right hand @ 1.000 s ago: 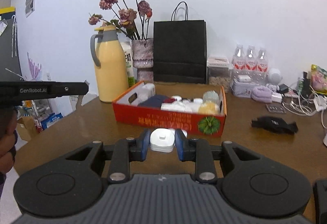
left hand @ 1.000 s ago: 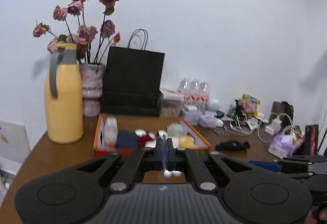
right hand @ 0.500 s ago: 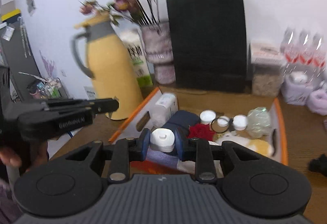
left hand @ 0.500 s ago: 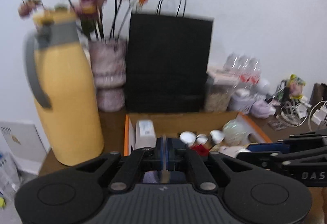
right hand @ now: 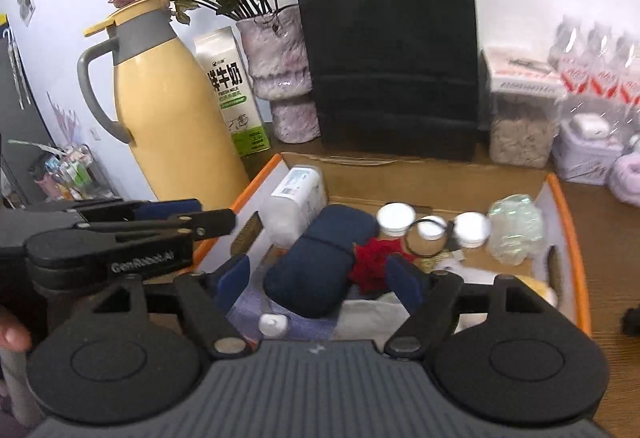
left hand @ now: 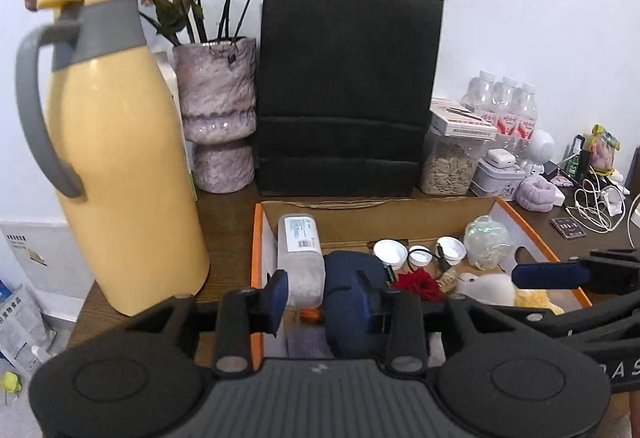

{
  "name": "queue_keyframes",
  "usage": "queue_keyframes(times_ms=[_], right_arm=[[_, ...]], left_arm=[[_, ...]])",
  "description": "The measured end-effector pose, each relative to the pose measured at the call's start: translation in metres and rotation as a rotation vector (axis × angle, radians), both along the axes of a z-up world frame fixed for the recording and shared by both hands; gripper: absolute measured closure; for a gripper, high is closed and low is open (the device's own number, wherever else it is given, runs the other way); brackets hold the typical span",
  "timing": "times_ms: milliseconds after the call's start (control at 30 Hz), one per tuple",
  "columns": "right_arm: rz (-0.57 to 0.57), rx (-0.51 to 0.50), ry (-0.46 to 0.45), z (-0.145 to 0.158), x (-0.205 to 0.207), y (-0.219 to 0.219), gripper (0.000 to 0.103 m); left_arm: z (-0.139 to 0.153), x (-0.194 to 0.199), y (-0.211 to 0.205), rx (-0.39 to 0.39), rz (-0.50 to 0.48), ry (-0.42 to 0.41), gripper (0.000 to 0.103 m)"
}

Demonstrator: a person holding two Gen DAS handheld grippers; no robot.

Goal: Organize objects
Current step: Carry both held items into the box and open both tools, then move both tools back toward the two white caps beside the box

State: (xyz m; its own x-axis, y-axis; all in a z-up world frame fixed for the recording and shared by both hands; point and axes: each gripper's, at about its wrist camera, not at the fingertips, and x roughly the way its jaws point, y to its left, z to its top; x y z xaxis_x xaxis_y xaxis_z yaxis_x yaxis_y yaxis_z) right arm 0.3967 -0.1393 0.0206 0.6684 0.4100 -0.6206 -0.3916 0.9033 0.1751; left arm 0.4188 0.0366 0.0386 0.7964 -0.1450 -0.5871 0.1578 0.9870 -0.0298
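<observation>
White wall backs a crowded brown table [left hand: 232, 238], where a yellow thermos jug [left hand: 120, 158], a vase of dried roses [left hand: 216, 118] and a black paper bag [left hand: 348, 90] stand behind an orange-rimmed cardboard box [right hand: 568, 238] that is gathering small items. Both tongs hang over the near end of that box. The right gripper [right hand: 320, 278] has its jaws spread wide, having just been opening, and the small white cap-like piece [right hand: 273, 324] lies loose below them on the pale cloth at the near-left of the box floor, touching neither pad — released, by the look of it. The left gripper [left hand: 322, 296] has also just been opening and stands partly open with nothing pressed between its pads; whether it dropped anything I cannot tell. Just beyond it lie a clear plastic bottle [left hand: 302, 258] and a dark blue pouch [left hand: 352, 302], side by side, both with their long axes running near to far, in line with the fingers. White jar lids [right hand: 396, 218], a red fabric rose [right hand: 372, 262] and a crinkled clear ball [right hand: 512, 230] fill the middle and right of the box. Judging from this, the drop is done and each hand is free to draw back toward the near edge; the left hand is nearer the bottle, the right nearer the rose.
</observation>
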Motion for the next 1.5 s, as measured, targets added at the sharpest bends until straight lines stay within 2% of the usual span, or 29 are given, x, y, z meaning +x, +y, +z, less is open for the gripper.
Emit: queue_keyframes(times_ms=[67, 133, 267, 333, 433, 567, 667, 800, 1067, 1267, 1300, 1333, 1400, 1500], right_arm=[[-0.005, -0.026, -0.011, 0.004, -0.012, -0.004, 0.025], [-0.01, -0.041, -0.043, 0.006, -0.037, -0.013, 0.02], [-0.029, -0.056, -0.129, -0.001, -0.111, -0.037, 0.013], [-0.032, -0.045, -0.162, -0.006, -0.153, -0.05, 0.007], [-0.044, -0.042, -0.195, -0.012, -0.209, -0.067, 0.001], [-0.063, -0.073, -0.213, -0.019, -0.264, -0.085, 0.0], [-0.079, -0.109, -0.191, -0.023, -0.291, -0.096, 0.0], [-0.107, -0.12, -0.181, -0.023, -0.318, -0.109, 0.0], [-0.138, -0.107, -0.208, -0.022, -0.32, -0.112, 0.0], [-0.16, -0.108, -0.189, -0.033, -0.278, -0.111, 0.005], [-0.169, -0.11, -0.184, -0.035, -0.269, -0.111, 0.007], [-0.172, -0.112, -0.183, -0.036, -0.258, -0.109, 0.011], [-0.159, -0.107, -0.185, -0.04, -0.236, -0.107, 0.017], [-0.152, -0.088, -0.155, -0.045, -0.191, -0.103, 0.035]], left_arm=[[0.008, -0.015, -0.004, -0.003, -0.002, 0.002, 0.064], [0.013, -0.043, -0.006, -0.016, -0.009, -0.01, 0.048], [0.011, -0.121, -0.011, -0.026, -0.08, -0.044, 0.037], [0.005, -0.165, -0.015, -0.042, -0.109, -0.059, 0.03], [-0.008, -0.223, -0.019, -0.057, -0.133, -0.074, 0.026], [-0.023, -0.284, -0.025, -0.008, -0.124, -0.071, 0.025], [-0.027, -0.322, -0.024, -0.013, -0.093, -0.093, 0.02], [-0.029, -0.352, -0.02, -0.036, -0.111, -0.077, 0.02], [-0.03, -0.346, -0.027, -0.027, -0.108, -0.105, 0.02], [-0.045, -0.296, -0.034, -0.055, -0.081, -0.081, 0.025], [-0.049, -0.281, -0.034, -0.07, -0.057, -0.071, 0.028], [-0.051, -0.265, -0.034, -0.083, -0.041, -0.055, 0.039], [-0.055, -0.231, -0.037, -0.123, -0.038, -0.027, 0.049], [-0.061, -0.18, -0.047, -0.171, -0.072, 0.013, 0.05]])
